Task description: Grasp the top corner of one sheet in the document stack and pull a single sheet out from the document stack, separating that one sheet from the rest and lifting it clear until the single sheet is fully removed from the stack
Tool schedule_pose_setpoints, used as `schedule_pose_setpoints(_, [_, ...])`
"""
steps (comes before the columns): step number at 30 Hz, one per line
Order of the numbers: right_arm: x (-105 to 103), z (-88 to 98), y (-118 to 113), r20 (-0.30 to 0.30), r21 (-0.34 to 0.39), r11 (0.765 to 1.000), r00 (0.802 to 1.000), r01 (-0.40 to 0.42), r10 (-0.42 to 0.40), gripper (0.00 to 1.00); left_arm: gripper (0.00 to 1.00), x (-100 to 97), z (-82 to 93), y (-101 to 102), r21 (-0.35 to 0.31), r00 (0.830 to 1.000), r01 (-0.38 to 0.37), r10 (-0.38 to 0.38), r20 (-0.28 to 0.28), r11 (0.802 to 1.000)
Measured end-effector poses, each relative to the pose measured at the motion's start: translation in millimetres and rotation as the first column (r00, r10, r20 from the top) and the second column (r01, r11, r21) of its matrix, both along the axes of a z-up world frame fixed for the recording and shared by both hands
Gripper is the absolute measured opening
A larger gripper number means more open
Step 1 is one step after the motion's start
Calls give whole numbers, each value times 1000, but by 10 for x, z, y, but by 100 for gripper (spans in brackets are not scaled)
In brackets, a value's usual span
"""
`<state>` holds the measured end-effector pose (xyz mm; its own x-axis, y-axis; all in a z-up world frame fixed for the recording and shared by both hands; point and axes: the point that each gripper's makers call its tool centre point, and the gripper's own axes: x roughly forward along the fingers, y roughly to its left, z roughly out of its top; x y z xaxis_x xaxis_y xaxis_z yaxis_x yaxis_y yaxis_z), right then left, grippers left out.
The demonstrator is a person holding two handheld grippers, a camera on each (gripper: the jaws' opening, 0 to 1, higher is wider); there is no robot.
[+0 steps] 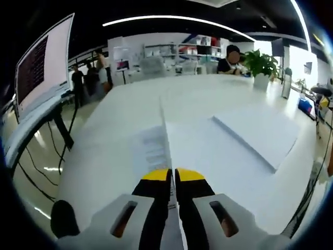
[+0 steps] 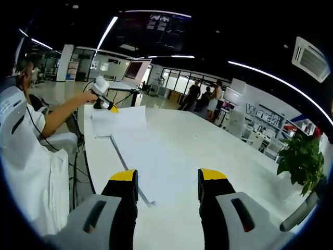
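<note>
My left gripper [image 1: 171,174] is shut on a single printed sheet [image 1: 154,146], which runs forward from the jaws almost edge-on. The document stack [image 1: 257,134] lies flat on the white table [image 1: 125,104], to the right of that sheet. In the right gripper view the left gripper [image 2: 107,105], in a person's hand, holds the sheet [image 2: 122,119] up over the far end of the stack [image 2: 161,156]. Whether the sheet's lower edge still touches the stack I cannot tell. My right gripper [image 2: 167,182] hangs open above the stack's near part, with nothing between its jaws.
A monitor [image 1: 41,67] on a stand sits off the table's left edge. A potted plant [image 1: 261,63] [image 2: 299,156] stands at the table's far end, near a seated person. The person in white [image 2: 26,156] is beside the table edge. Several people stand in the background.
</note>
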<state>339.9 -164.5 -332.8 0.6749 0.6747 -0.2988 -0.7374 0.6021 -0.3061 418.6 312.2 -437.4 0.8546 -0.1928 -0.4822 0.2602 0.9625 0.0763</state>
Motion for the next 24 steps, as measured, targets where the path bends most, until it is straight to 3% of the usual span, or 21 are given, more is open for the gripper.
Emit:
schedule_pose_setpoints(2, [-2, 0, 2, 0, -1, 1000, 1000, -2, 2, 46, 10, -6, -24, -4, 21, 1000, 9, -9, -10, 1000])
schedule_pose_setpoints(5, [0, 2, -2, 0, 0, 1000, 1000, -1, 1, 46, 16, 8, -40, 55, 126, 1000, 10, -11, 5, 992])
schedule_pose_setpoints(10, [-1, 4, -3, 1, 0, 1000, 1000, -1, 1, 46, 23, 23, -43, 70, 147, 1000, 12, -13, 8, 989])
schedule_pose_setpoints(14, [2, -2, -3, 0, -1, 1000, 1000, 0, 0, 46, 26, 14, -44, 98, 206, 1000, 25, -28, 13, 978])
schedule_pose_setpoints(24, [-2, 3, -3, 2, 0, 1000, 1000, 1, -1, 46, 47, 18, -8, 199, 236, 1000, -12, 7, 23, 972])
